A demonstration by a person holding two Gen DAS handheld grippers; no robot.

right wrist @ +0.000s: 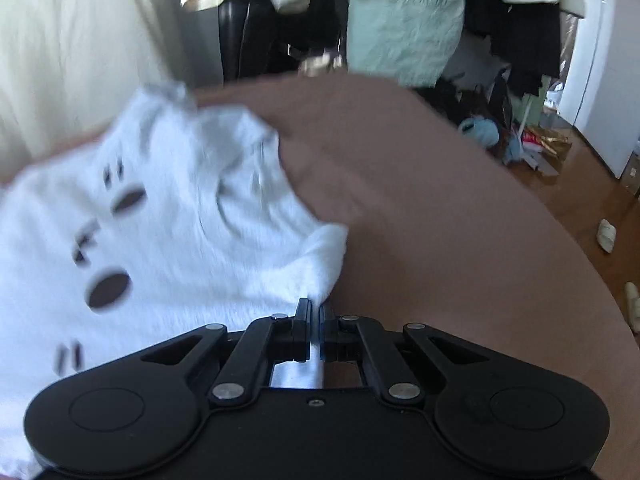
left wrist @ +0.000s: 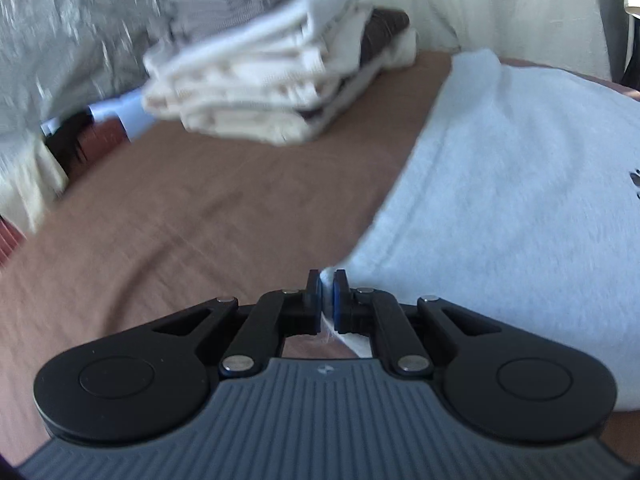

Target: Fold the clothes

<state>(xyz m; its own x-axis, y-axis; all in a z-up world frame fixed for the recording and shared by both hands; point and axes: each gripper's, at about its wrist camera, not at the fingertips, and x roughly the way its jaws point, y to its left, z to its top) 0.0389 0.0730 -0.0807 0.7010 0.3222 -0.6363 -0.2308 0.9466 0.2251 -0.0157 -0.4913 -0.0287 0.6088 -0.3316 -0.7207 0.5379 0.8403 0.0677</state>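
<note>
Left gripper [left wrist: 328, 280] pinched tight on the hem corner of the white tee [left wrist: 500, 184], lower middle of frame; right gripper [right wrist: 315, 308] clamped on its other corner the same way. Probably held at both corners to keep the edge taut for folding. Shirt spread over the brown bed [left wrist: 192, 216], folded pile [left wrist: 256, 76] parked upper left, out of the way.

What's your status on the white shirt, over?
Left gripper and right gripper both shut on white shirt edges. Shirt spread on brown bed. Folded stack beyond, clear of it.
</note>
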